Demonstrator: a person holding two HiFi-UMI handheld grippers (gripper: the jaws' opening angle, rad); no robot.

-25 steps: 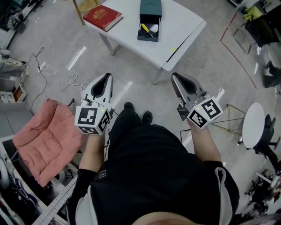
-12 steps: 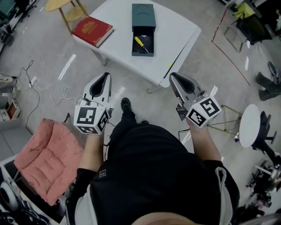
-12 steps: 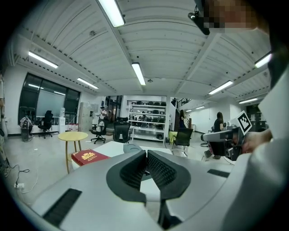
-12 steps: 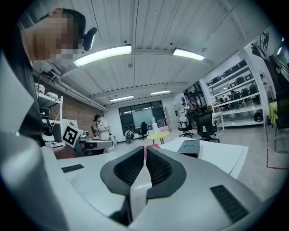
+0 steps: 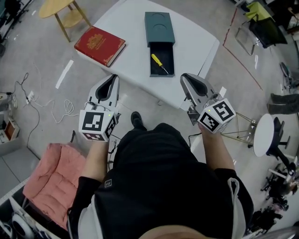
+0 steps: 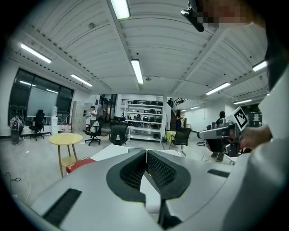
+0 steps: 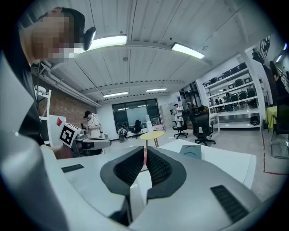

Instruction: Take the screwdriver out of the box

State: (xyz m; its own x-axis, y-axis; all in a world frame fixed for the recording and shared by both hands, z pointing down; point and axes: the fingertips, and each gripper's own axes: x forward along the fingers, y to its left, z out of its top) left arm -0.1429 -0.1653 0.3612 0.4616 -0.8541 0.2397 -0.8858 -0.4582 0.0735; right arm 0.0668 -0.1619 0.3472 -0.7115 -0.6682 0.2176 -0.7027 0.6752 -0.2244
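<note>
My left gripper (image 5: 112, 77): jaws pressed together with nothing between them. In the head view its tip sits right at the table's near edge.
My right gripper (image 5: 185, 76): jaws pressed together as well, and empty. Its tip shows over the table's near corner, to the right of the drawer.
Screwdriver (image 5: 159, 64): it has a yellow handle and lies slantwise inside the open drawer. Neither of my grippers touches it.
Box (image 5: 160, 28): dark green, flat on the white table (image 5: 196, 32), with its drawer (image 5: 168, 51) pulled out toward me.
Book (image 5: 99, 45): red, on the table's left part, apart from the box.
Stool (image 5: 56, 7): round and yellow, on the floor beyond the table's left end.
Cushion (image 5: 51, 186): pink, down at my left side.
</note>
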